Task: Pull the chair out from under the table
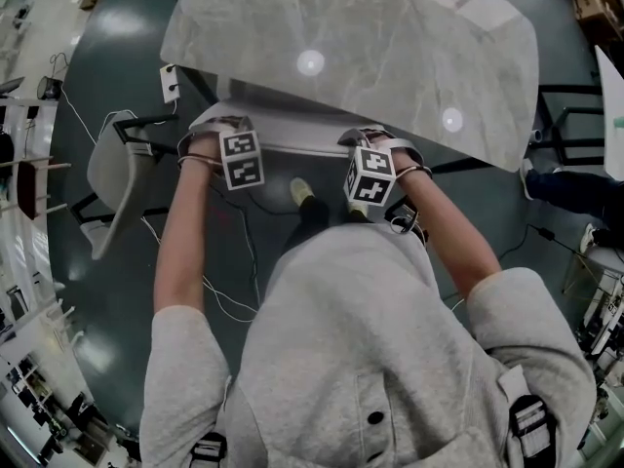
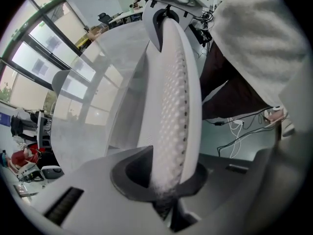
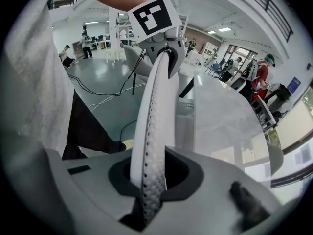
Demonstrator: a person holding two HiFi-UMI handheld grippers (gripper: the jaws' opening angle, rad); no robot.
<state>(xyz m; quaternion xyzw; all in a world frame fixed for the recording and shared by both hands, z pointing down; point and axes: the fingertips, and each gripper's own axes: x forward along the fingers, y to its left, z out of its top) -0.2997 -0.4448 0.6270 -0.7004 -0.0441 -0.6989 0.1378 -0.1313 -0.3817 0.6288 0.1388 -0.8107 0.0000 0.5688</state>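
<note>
**Gripping chair (image 1: pixel 292 133) back at table (image 1: pixel 390 37) edge**

Your left gripper (image 2: pixel 166 192) and right gripper (image 3: pixel 149 182) are each clamped on the top rim of the white chair back, well apart from each other. The chair stands tucked under the table's near edge, its seat hidden beneath the top.

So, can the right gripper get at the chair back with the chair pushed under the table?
Yes, it seems so: the right gripper has its jaws closed on the top of the chair back, which stands just outside the edge of the table. The table hides the rest of the chair.
</note>
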